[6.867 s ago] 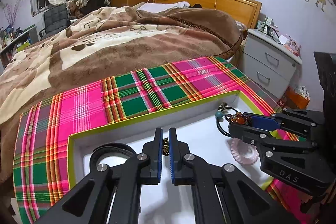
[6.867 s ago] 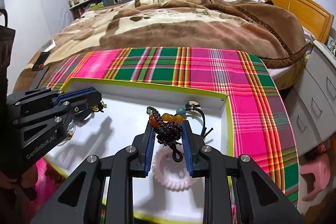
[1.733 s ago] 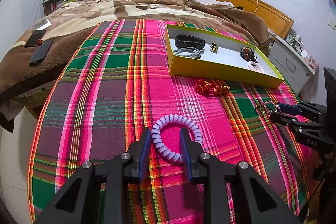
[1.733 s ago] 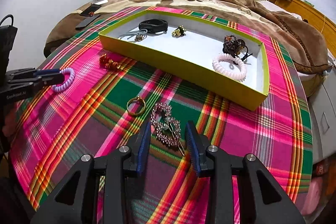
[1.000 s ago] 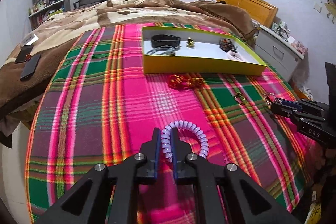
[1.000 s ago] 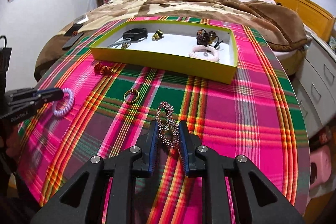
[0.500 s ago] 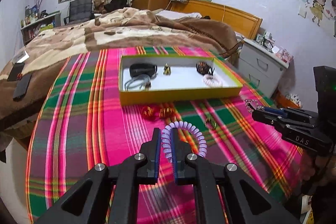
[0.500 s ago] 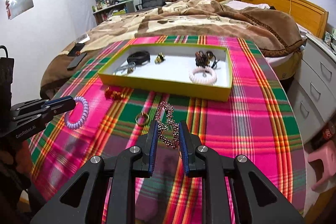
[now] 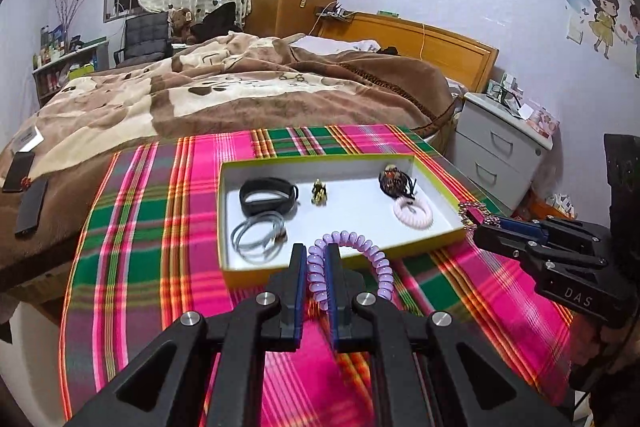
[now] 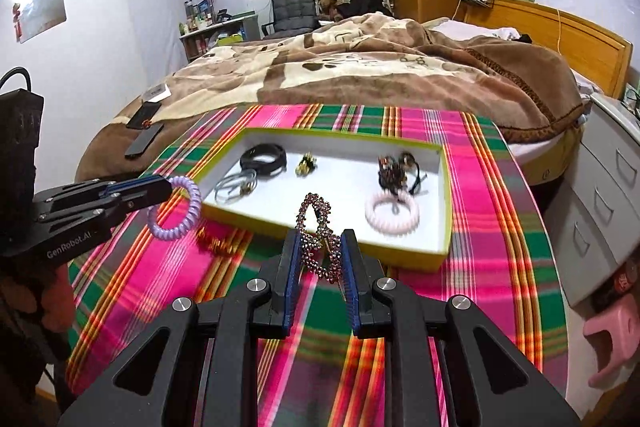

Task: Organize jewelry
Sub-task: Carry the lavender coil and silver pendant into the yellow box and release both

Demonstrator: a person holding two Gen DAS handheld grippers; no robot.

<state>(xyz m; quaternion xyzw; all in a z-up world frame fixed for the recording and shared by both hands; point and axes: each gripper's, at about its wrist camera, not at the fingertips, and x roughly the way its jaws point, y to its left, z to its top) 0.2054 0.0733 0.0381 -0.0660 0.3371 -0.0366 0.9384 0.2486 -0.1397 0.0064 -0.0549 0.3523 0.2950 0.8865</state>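
Observation:
My left gripper (image 9: 315, 253) is shut on a purple coil hair tie (image 9: 378, 267), held above the plaid cloth just before the near wall of the yellow-green box (image 9: 320, 161). My right gripper (image 10: 320, 239) is shut on a rhinestone hair clip (image 10: 316, 223), also in the air in front of the box (image 10: 340, 139). Each gripper shows in the other's view: the left gripper (image 10: 160, 187) with the purple coil (image 10: 188, 211), the right gripper (image 9: 476, 223) with the clip (image 9: 472, 213). In the box lie a black band (image 9: 268, 201), grey ties (image 9: 258, 237), a gold piece (image 9: 319, 191), a bead bracelet (image 9: 394, 181) and a pink coil (image 9: 414, 213).
A red ornament (image 10: 214, 243) lies on the plaid cloth (image 9: 140, 227) left of the box front. Behind the table is a bed with a brown blanket (image 9: 240, 95); phones (image 9: 30, 207) lie on its left edge. A grey nightstand (image 9: 500, 147) stands to the right.
Both grippers have lifted off the cloth with their pieces and come closer to the box, which now fills more of each view. Their grips look unchanged.

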